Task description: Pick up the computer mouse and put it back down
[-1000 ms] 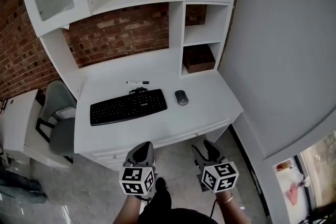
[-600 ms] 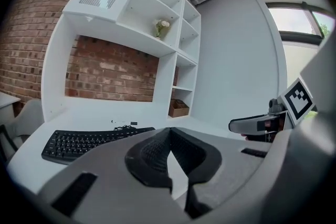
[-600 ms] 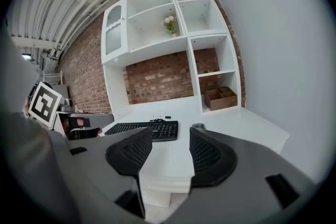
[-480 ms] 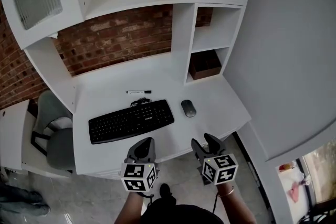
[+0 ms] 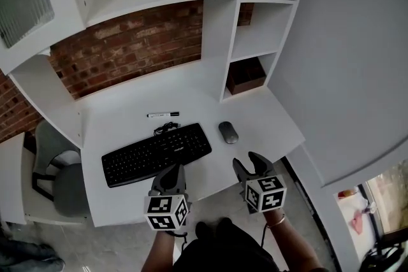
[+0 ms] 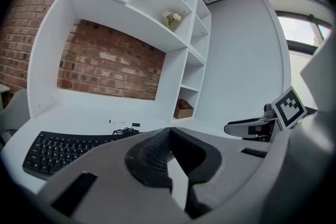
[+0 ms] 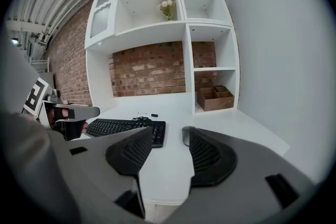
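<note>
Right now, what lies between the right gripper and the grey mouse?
Only bare white desk separates the right gripper from the grey oval mouse, per the head view.

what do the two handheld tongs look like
The left tongs and right tongs both have smooth grey moulded shells. Their curved jaws are lined with dark, grid-textured pads. Each carries a white cube printed with black square markers. The person wears a thin band on the right wrist and dark clothing.
</note>
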Motion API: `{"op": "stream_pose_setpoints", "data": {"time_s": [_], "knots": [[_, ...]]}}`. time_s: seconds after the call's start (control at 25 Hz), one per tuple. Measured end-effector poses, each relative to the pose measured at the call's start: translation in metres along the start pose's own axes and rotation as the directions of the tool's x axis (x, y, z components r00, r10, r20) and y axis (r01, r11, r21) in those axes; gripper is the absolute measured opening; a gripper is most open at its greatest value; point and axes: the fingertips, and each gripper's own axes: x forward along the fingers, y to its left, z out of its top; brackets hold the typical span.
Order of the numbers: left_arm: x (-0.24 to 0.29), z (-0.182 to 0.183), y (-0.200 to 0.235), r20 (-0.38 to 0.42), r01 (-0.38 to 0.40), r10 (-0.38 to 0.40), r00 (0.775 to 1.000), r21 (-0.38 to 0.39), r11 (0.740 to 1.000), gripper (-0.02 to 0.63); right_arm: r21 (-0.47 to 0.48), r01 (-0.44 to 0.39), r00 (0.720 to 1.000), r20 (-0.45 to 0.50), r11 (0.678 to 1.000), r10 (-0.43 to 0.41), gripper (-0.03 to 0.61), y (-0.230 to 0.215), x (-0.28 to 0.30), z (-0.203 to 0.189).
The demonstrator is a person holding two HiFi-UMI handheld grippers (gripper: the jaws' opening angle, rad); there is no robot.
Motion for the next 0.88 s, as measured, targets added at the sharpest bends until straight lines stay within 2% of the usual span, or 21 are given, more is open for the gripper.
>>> {"op": "stream_pose_setpoints", "data": {"time_s": [0.24,0.56,0.88], "knots": [[0.021,0.001,0.007,-0.012,-0.004,0.004,1.000,-0.005,1.000,0.009,-0.013,0.006,0.999,-0.045,1.000,-0.006,0.198,-0.009,0.028,0.000],[0.053,0.006,0.018,-0.040,-0.017,0.018,0.999,0.016,1.000,0.009,-0.034,0.005,0.994,-0.109,0.999,-0.009,0.232,-0.027,0.075,-0.003],[0.089,0.011,0.023,-0.066,-0.015,0.017,0.998,0.021,1.000,0.009,-0.061,-0.005,0.978,-0.206,0.998,-0.008,0.253,-0.042,0.126,-0.014]]}}
